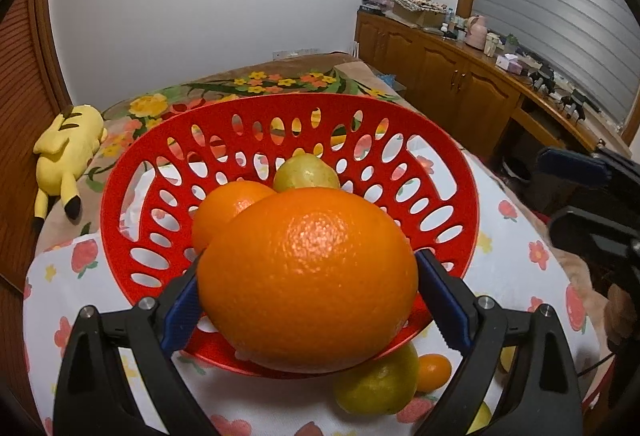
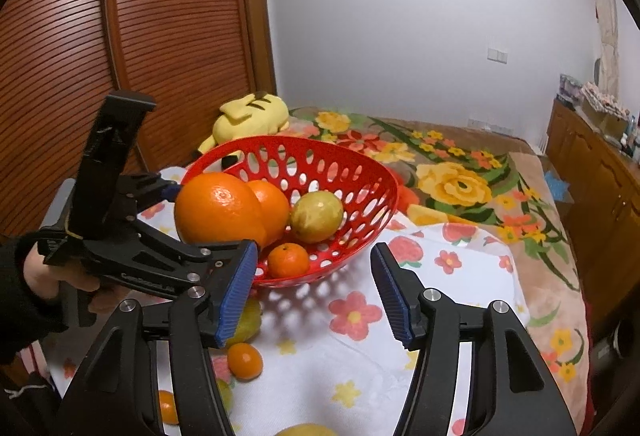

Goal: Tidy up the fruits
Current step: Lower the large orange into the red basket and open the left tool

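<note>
Left wrist view: we see the left tool (image 1: 308, 300) clamped on a big orange (image 1: 308, 280), blue pads pressed to both its sides, held over the near rim of the red basket (image 1: 132, 192). Inside the basket lie a second orange (image 1: 224, 212) and a yellow-green fruit (image 1: 306, 172).

Right wrist view: our right tool (image 2: 316, 292) stands apart, nothing between the pads. A small tangerine (image 2: 288, 260) sits in the basket; another tangerine (image 2: 245, 361) lies on the flowered cloth (image 2: 360, 356) below.
</note>
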Demonstrator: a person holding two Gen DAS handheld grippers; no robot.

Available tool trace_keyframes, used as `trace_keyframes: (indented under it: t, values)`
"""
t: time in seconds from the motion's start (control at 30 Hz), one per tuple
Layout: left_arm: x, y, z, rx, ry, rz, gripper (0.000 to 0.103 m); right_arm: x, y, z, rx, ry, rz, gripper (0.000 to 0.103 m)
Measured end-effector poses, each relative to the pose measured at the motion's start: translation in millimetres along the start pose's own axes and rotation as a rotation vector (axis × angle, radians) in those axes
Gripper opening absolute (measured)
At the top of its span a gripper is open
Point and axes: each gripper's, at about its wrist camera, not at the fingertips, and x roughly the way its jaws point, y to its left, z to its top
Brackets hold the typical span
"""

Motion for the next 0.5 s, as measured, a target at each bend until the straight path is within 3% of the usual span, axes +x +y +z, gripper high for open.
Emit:
trace_keyframes:
  t: [0.13, 0.3, 0.5]
  values:
    - [-26.1, -2.7, 12.3, 0.003, -0.123, 0.037, 0.1, -5.6, 1.4, -1.2, 0.002, -0.012, -0.002, 0.064]
    - [-46.0, -4.6, 24.2, 0.007, -0.158, 0.026, 0.1, -9.1, 1.7, -1.3, 0.003, -0.023, -0.006, 0.065]
    - [-52.1, -12.0, 15.9, 0.016, -0.159, 0.001, 0.1, -18.6, 3.6, -2.7, 0.004, -0.04, -0.019, 0.066]
